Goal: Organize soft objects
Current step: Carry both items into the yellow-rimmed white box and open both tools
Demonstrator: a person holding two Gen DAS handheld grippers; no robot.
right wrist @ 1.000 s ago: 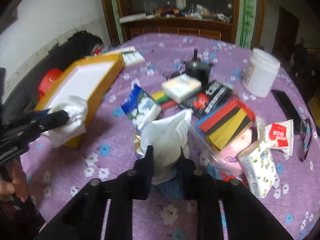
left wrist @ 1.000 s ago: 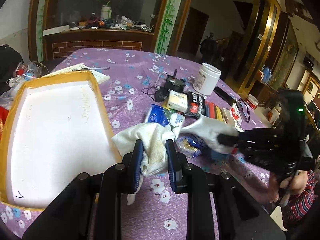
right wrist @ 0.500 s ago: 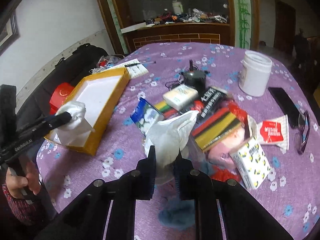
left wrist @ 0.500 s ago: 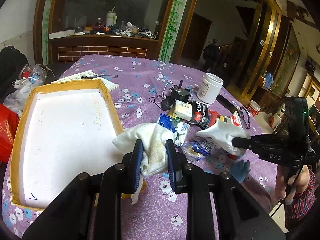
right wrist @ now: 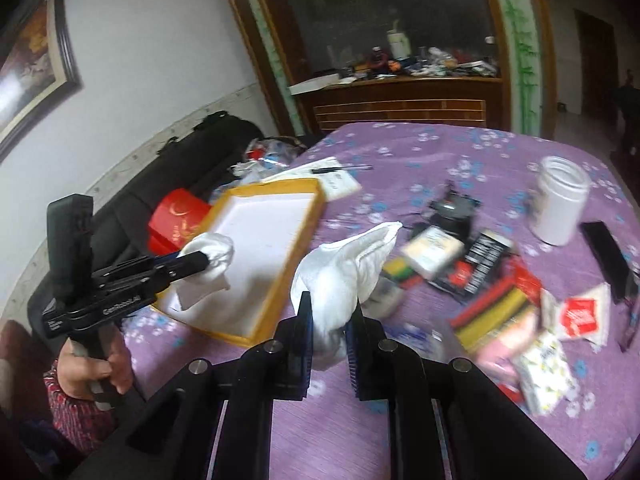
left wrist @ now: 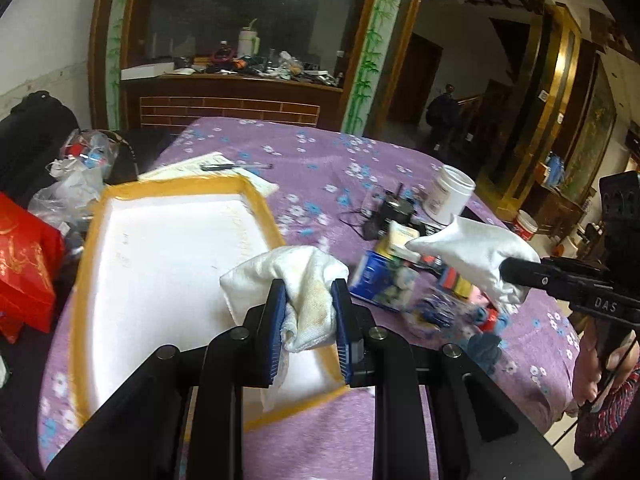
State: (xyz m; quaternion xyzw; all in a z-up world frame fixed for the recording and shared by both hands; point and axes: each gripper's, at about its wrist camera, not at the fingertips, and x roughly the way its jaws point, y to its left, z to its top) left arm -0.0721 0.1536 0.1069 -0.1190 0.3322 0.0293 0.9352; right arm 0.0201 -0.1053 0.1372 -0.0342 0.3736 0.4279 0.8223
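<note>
My left gripper [left wrist: 307,294] is shut on a stained white towel [left wrist: 304,280] and holds it above the near right corner of the yellow-rimmed white tray [left wrist: 160,264]. My right gripper [right wrist: 329,314] is shut on a smooth white cloth [right wrist: 344,264] and holds it in the air beside the tray's right edge [right wrist: 304,240]. The right gripper with the white cloth [left wrist: 472,256] shows in the left wrist view. The left gripper with the towel [right wrist: 212,252] shows over the tray in the right wrist view.
On the purple flowered tablecloth [right wrist: 440,148] right of the tray lie a blue tissue pack [left wrist: 380,280], coloured sponges [right wrist: 496,312], small packets, a white jar [right wrist: 560,208], a black device and a phone [right wrist: 608,248]. A red bag [left wrist: 24,276] stands left of the tray.
Both grippers have lifted and moved left with their cloths. The towel now hangs over the tray corner, and the white cloth has come up beside the tray.
</note>
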